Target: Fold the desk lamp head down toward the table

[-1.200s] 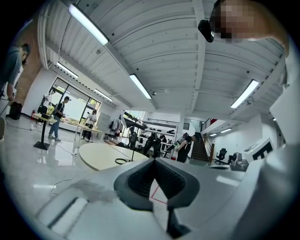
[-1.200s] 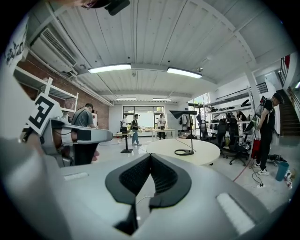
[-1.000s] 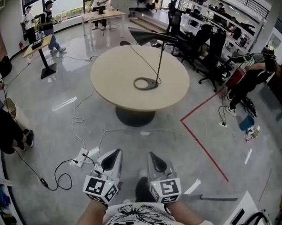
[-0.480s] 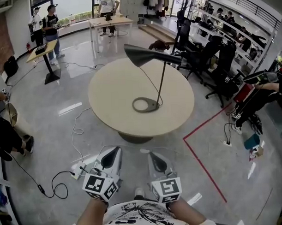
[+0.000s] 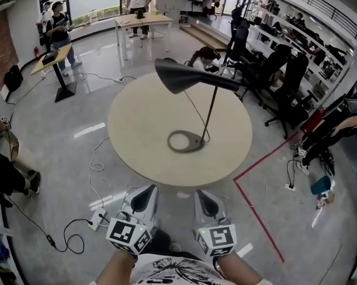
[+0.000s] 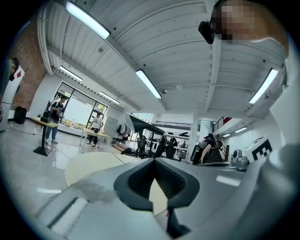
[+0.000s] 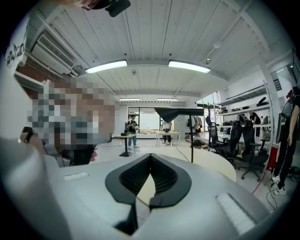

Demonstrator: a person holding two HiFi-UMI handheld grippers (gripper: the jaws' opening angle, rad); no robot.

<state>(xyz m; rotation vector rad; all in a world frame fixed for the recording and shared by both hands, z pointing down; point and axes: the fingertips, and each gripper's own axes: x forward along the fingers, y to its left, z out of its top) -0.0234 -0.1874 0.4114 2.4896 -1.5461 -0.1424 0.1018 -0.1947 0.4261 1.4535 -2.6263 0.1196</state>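
Observation:
A black desk lamp stands on the round beige table [image 5: 137, 123]. Its ring base [image 5: 185, 141] lies near the table's middle, and a thin stem [image 5: 210, 115] rises to the cone-shaped head [image 5: 185, 78], held high and roughly level. Both grippers are low in the head view, short of the table's near edge. My left gripper [image 5: 145, 194] and right gripper [image 5: 202, 199] are shut with nothing between the jaws. The left gripper view shows the lamp head [image 6: 142, 125] far beyond the left gripper [image 6: 154, 161]. In the right gripper view, the lamp head [image 7: 180, 114] sits beyond the right gripper [image 7: 150, 157].
A power strip [image 5: 99, 218] and cables lie on the floor at the near left. Red tape [image 5: 256, 206] marks the floor on the right. Office chairs [image 5: 284, 77] crowd the right side. People stand by desks [image 5: 57, 57] at the back left.
The table and lamp have come nearer in the head view as the person walks up to them. Both grippers stay shut in the same place in front of the body.

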